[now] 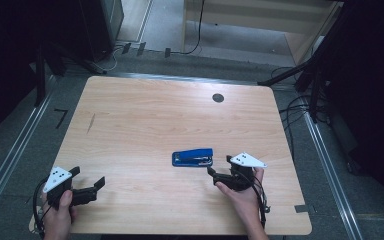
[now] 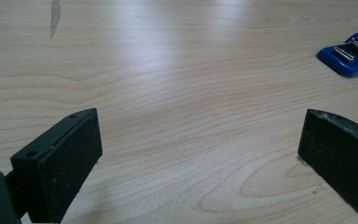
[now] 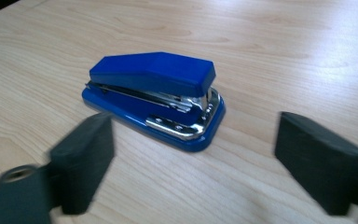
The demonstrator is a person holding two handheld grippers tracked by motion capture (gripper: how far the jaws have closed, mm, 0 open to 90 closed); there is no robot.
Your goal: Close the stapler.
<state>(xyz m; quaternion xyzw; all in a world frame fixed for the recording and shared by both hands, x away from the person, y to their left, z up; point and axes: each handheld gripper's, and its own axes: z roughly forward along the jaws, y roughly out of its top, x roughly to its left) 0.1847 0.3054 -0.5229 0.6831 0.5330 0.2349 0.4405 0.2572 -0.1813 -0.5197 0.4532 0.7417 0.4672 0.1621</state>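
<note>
Lying flat with its long axis left to right, the blue stapler is faced by the right gripper, jaws spread wide and empty, just beside it.

Stapler on table, right gripper just beside, left gripper well apart
</note>
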